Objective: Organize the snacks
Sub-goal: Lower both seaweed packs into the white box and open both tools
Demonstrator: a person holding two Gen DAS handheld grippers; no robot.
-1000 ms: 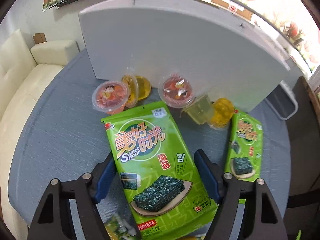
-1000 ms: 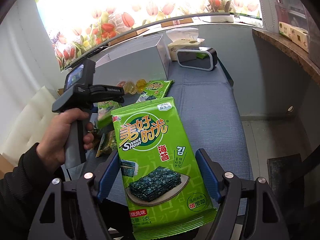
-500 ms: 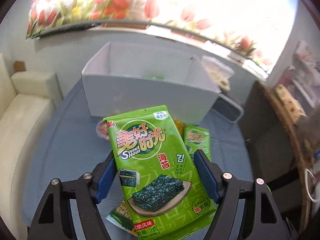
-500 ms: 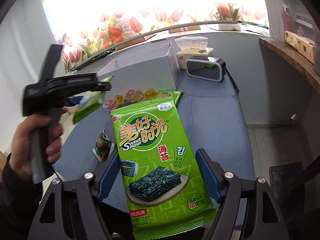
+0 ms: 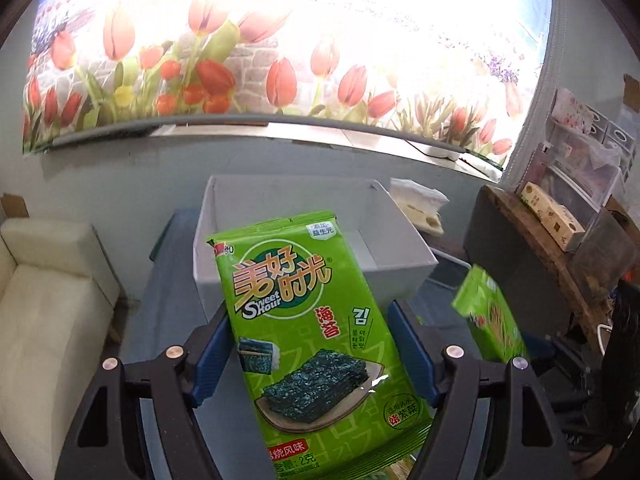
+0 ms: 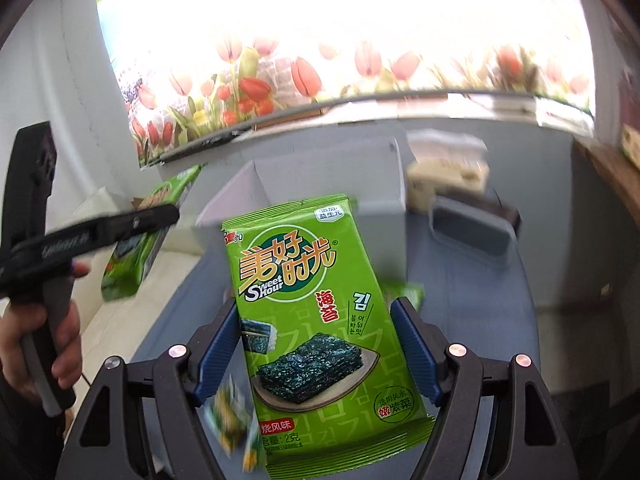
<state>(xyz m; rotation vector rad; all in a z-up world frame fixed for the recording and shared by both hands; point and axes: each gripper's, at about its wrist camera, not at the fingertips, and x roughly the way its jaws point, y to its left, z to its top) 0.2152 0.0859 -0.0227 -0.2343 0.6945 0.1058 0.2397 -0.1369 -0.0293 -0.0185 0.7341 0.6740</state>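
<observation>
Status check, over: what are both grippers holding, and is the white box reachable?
Left gripper shut on a seaweed packet. Right gripper shut on a second seaweed packet. White box ahead, open-topped. Nothing seen blocking it.

left gripper [image 5: 312, 356]: black angular frame showing, blue finger pads [image 5: 210, 356], copper-coloured round rivets
right gripper [image 6: 316, 348]: matching black frame, blue pads, copper rivets
left hand [image 6: 44, 344]: bare skin showing, dark sleeve
</observation>
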